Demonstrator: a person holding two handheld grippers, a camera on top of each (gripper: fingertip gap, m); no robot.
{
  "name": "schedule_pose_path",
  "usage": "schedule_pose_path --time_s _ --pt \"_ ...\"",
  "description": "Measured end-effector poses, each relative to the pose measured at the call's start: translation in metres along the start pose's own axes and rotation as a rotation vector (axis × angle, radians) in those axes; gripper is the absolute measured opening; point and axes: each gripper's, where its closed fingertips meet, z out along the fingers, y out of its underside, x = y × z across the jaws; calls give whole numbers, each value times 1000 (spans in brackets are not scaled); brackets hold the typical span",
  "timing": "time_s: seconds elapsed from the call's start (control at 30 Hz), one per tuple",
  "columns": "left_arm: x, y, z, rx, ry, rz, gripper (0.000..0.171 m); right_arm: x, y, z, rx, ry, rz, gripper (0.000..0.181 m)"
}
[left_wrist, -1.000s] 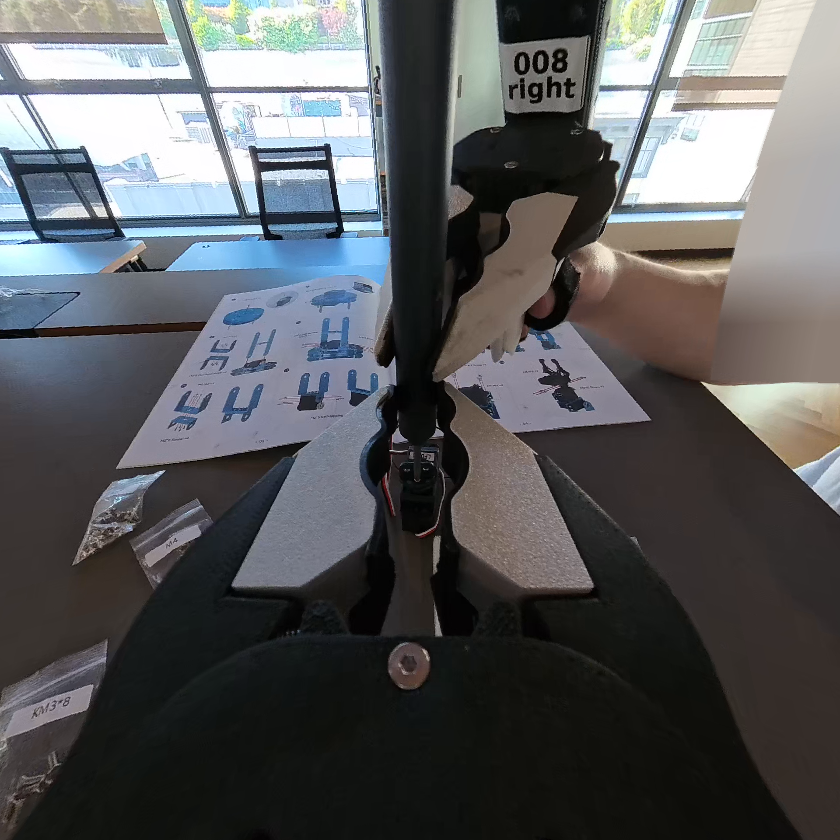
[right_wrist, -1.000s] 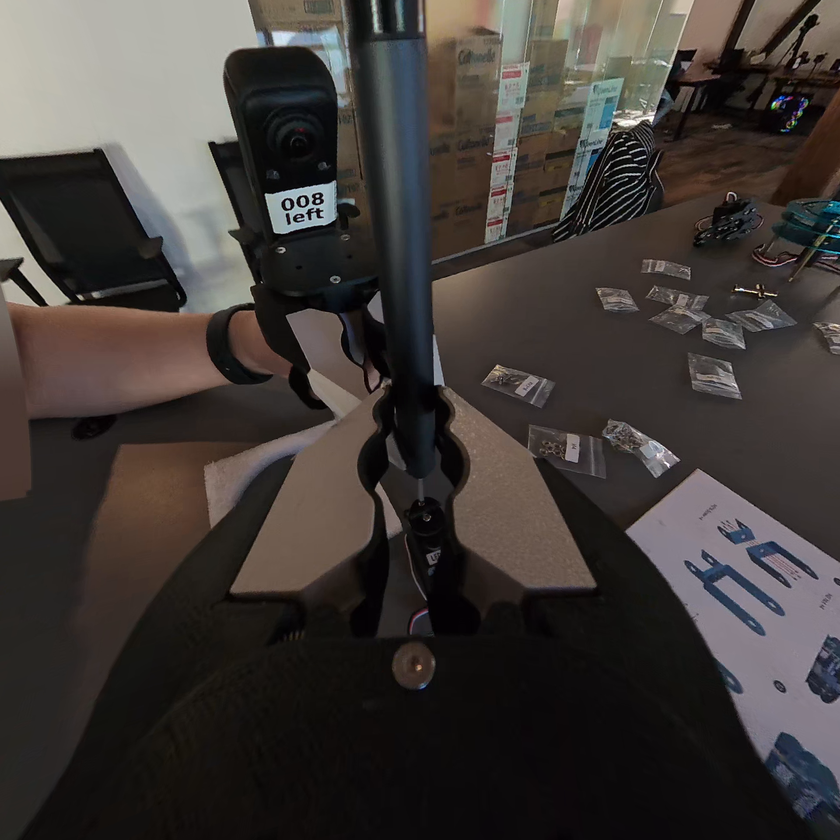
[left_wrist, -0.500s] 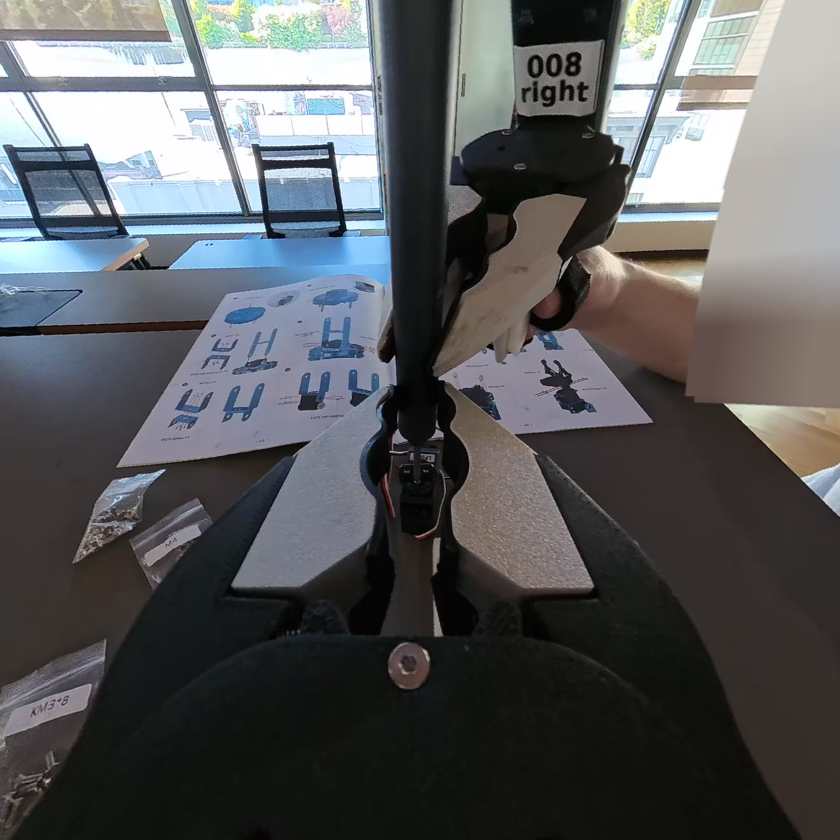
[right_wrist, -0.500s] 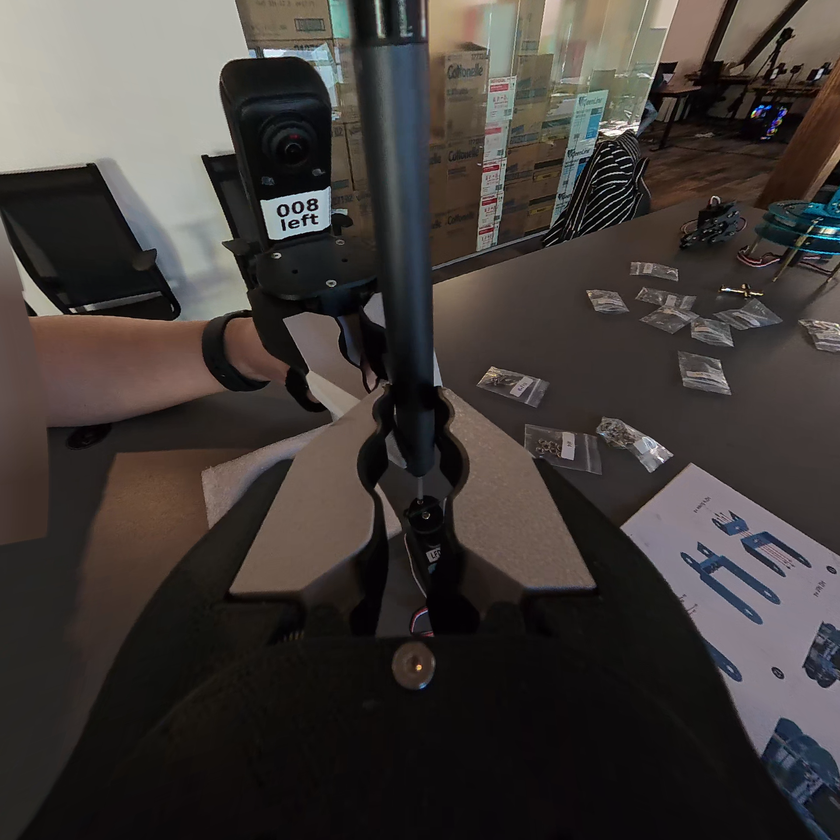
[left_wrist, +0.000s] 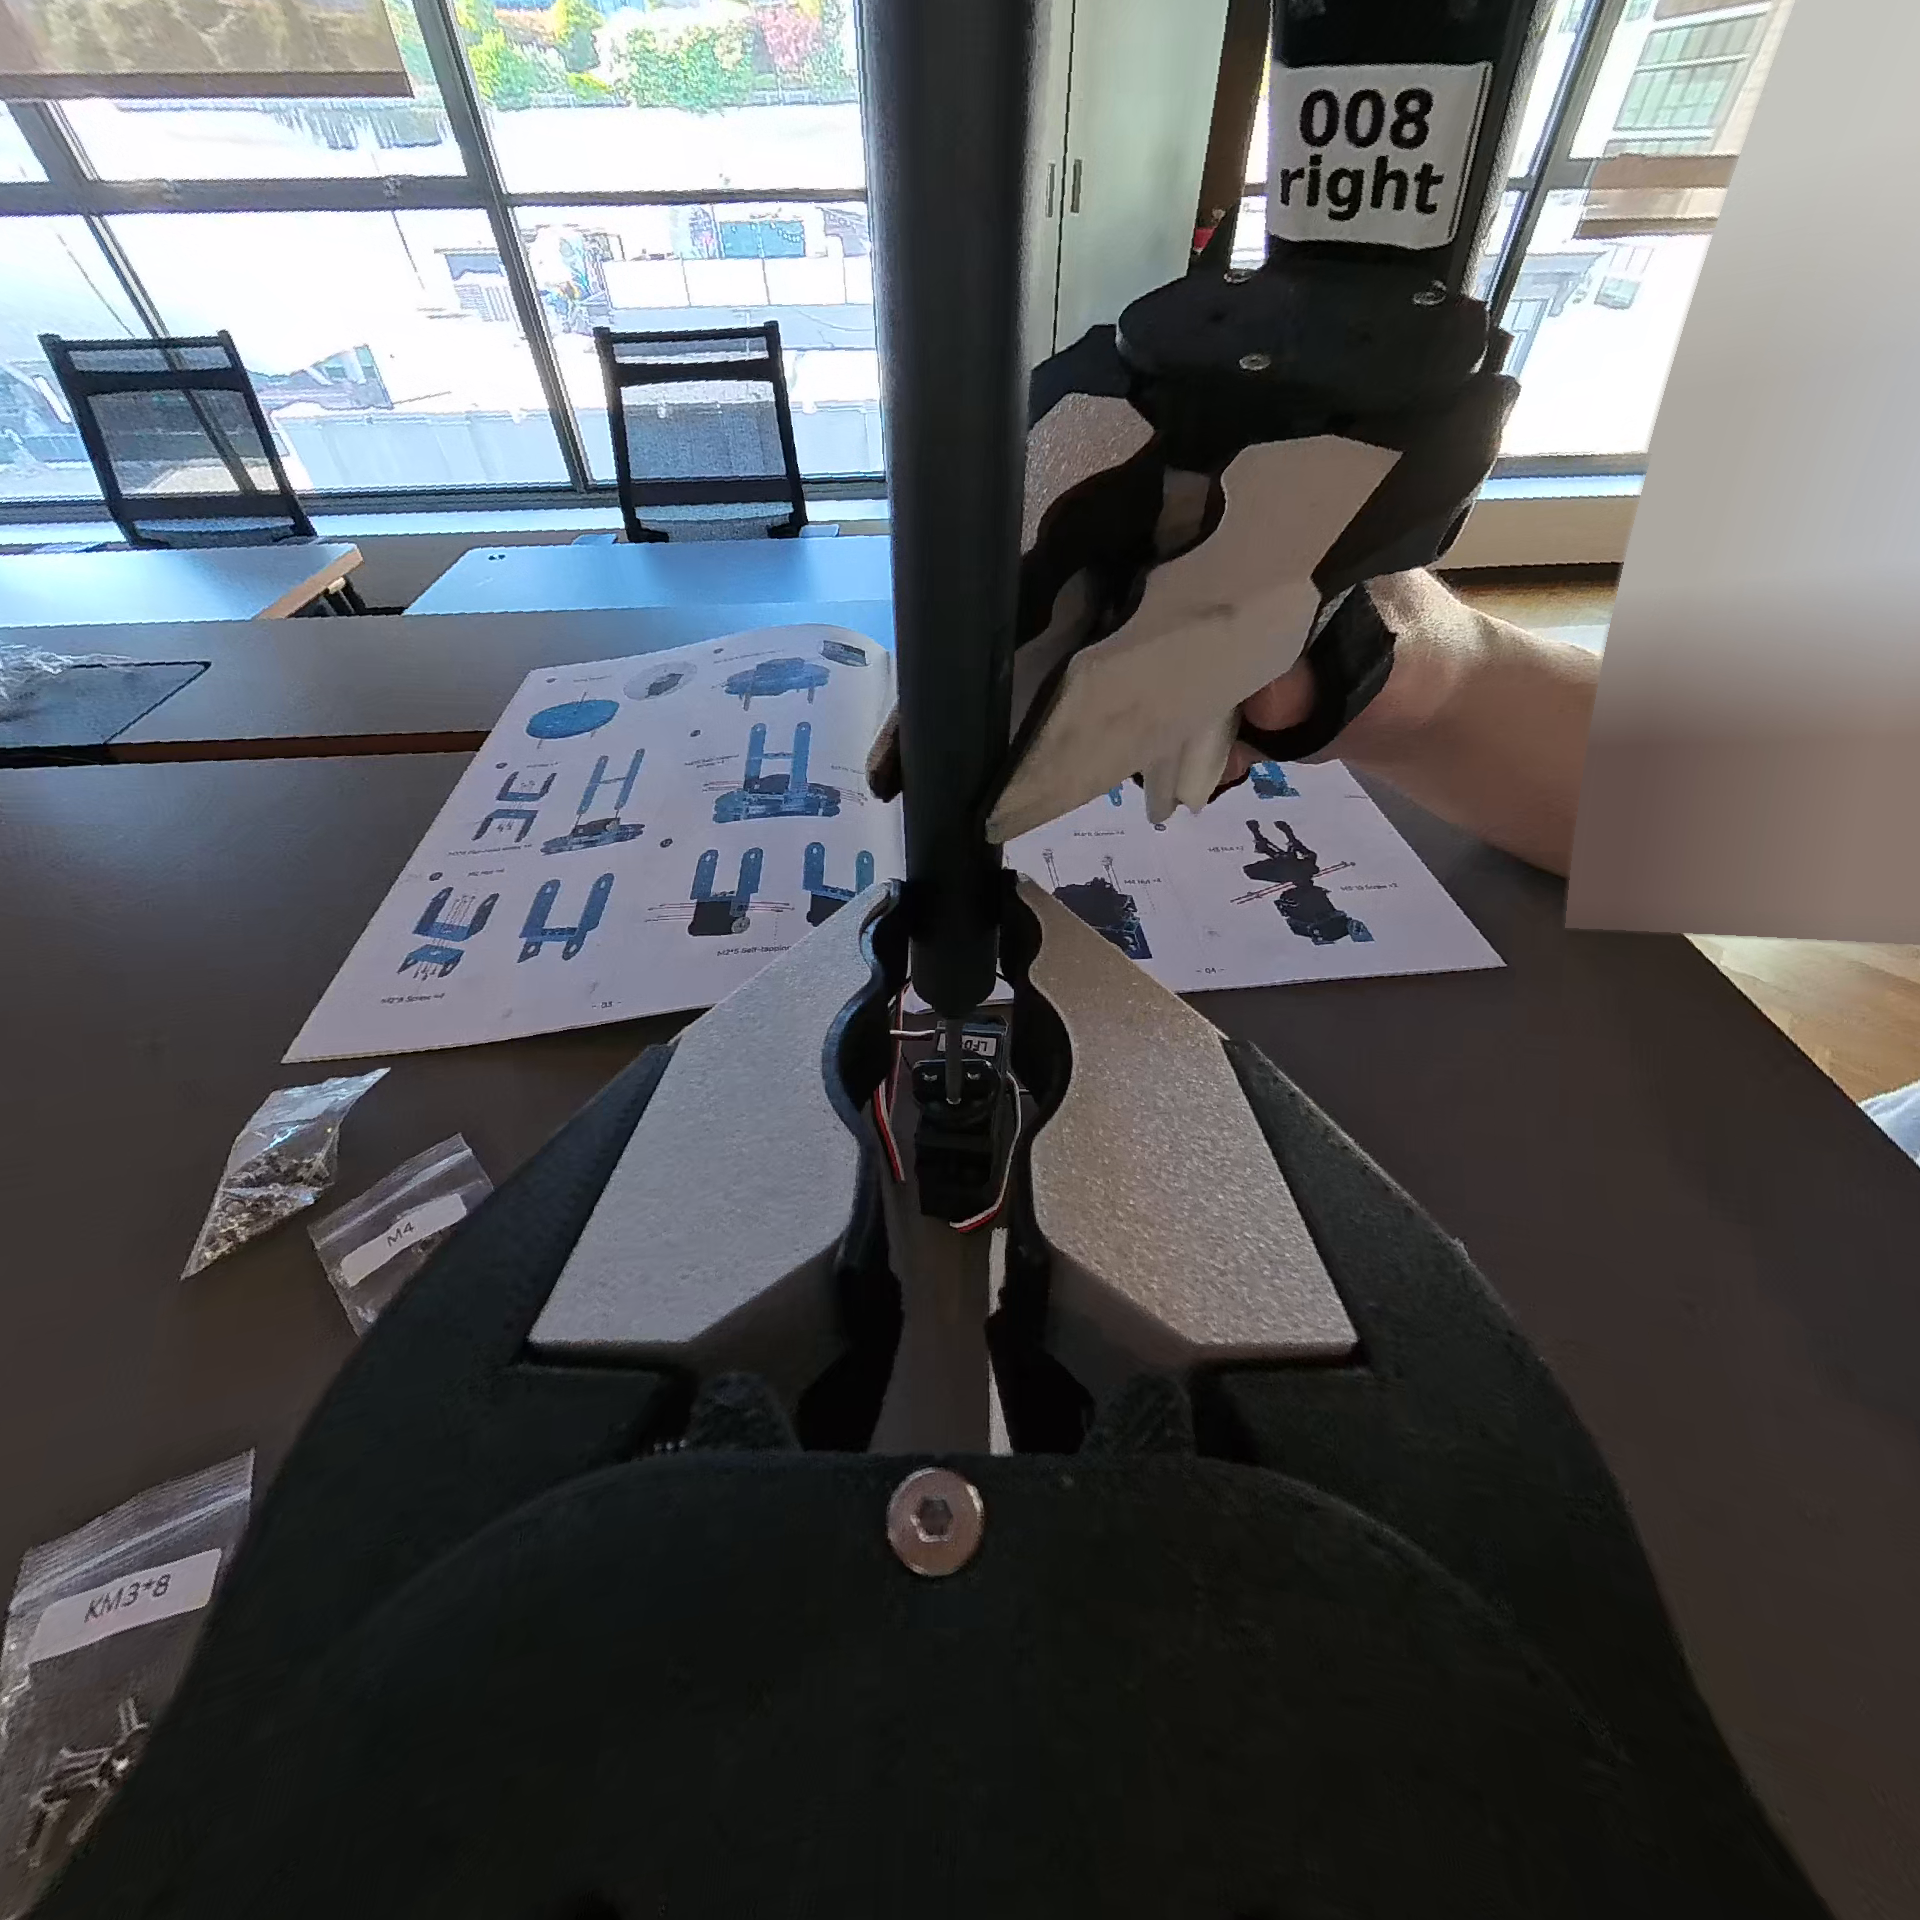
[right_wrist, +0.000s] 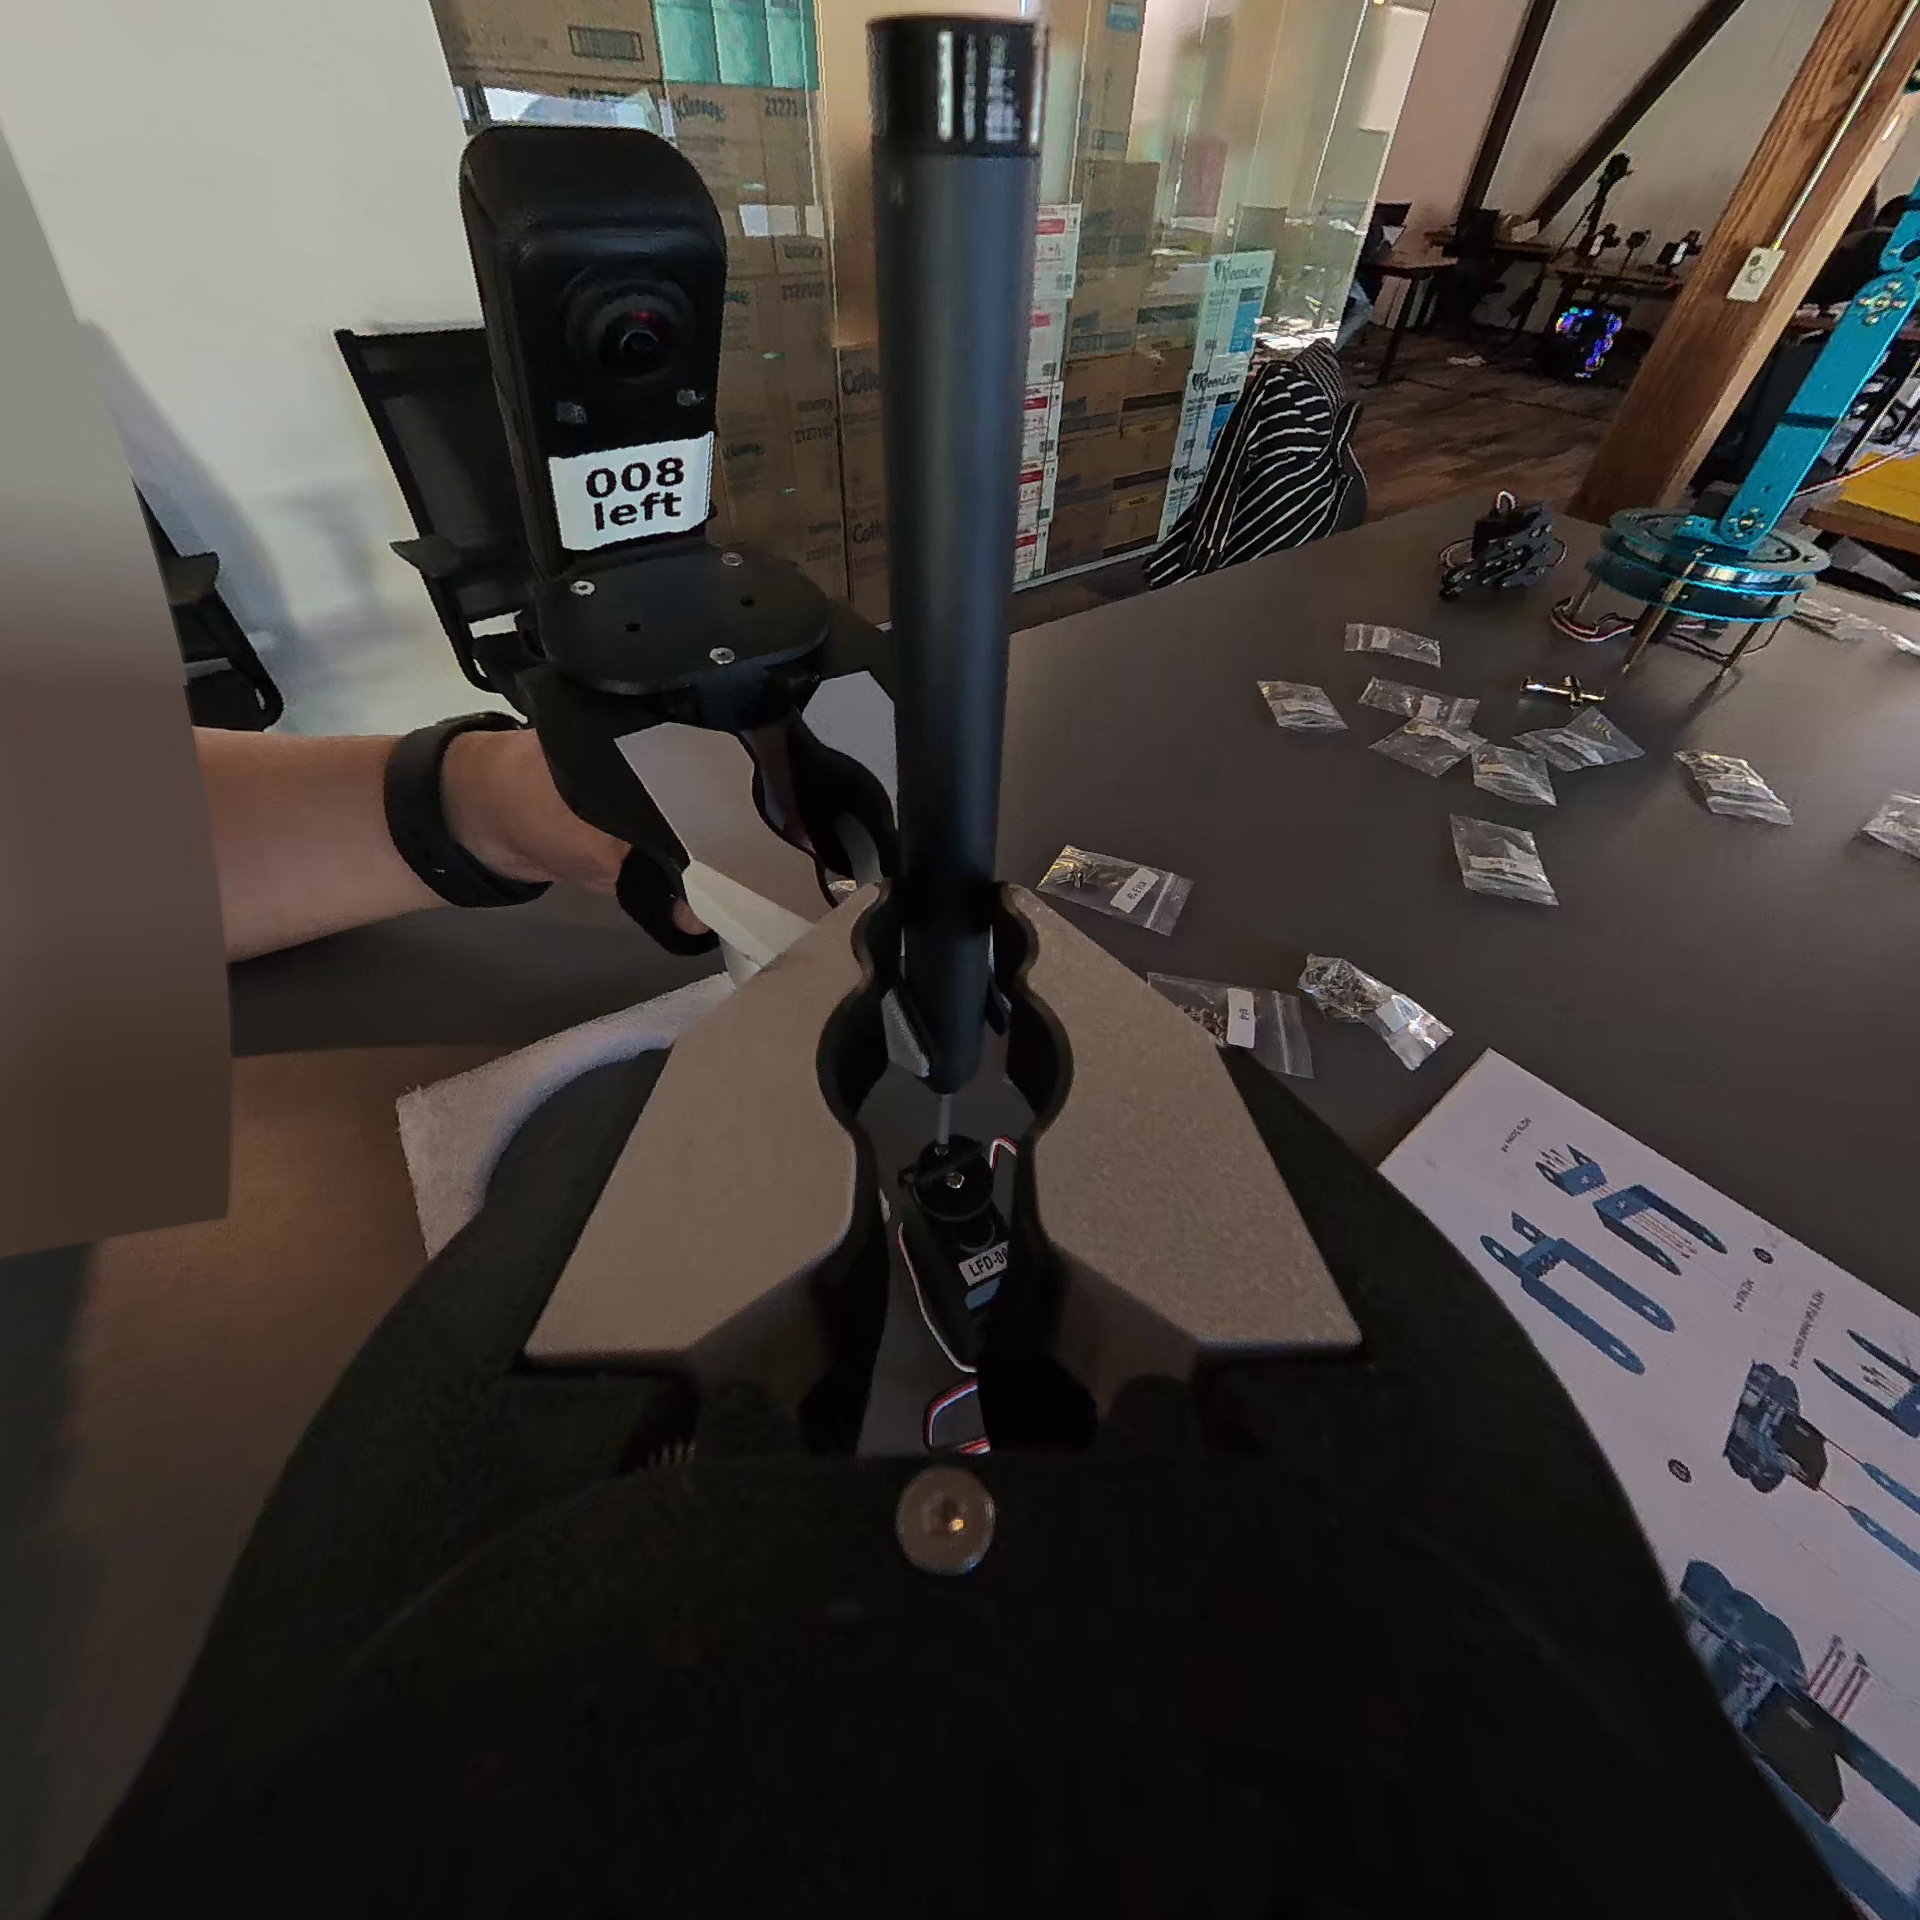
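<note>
Right gripper (right_wrist: 951, 925) clenched on screwdriver (right_wrist: 951, 520); long axis upright, bit down onto servo (left_wrist: 956, 1143); left gripper (left_wrist: 956, 914) clamps servo.

The dark worktop (right_wrist: 1299, 831) carries an open instruction booklet (left_wrist: 665, 831) with blue drawings, small clear bags of screws (right_wrist: 1455, 748) scattered near it and farther off, a white foam pad (right_wrist: 499, 1122) at the near edge, and a blue metal stand (right_wrist: 1704, 561) at the far corner.
</note>
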Motion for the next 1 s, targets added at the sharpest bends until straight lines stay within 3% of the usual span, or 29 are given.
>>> schedule_pose_path --time_s 0.17,0.53,0.8,1.0 --pt "0 0 0 -2 0 1 15 -2 0 0 -7 17 -40 15" --pt "0 0 0 -4 4 6 15 3 4 -11 -30 49 -125 36" --pt "0 0 0 -6 3 5 15 1 -2 -10 10 98 -215 17" --pt "0 1 0 -10 5 10 15 0 -3 -7 32 74 -166 17"
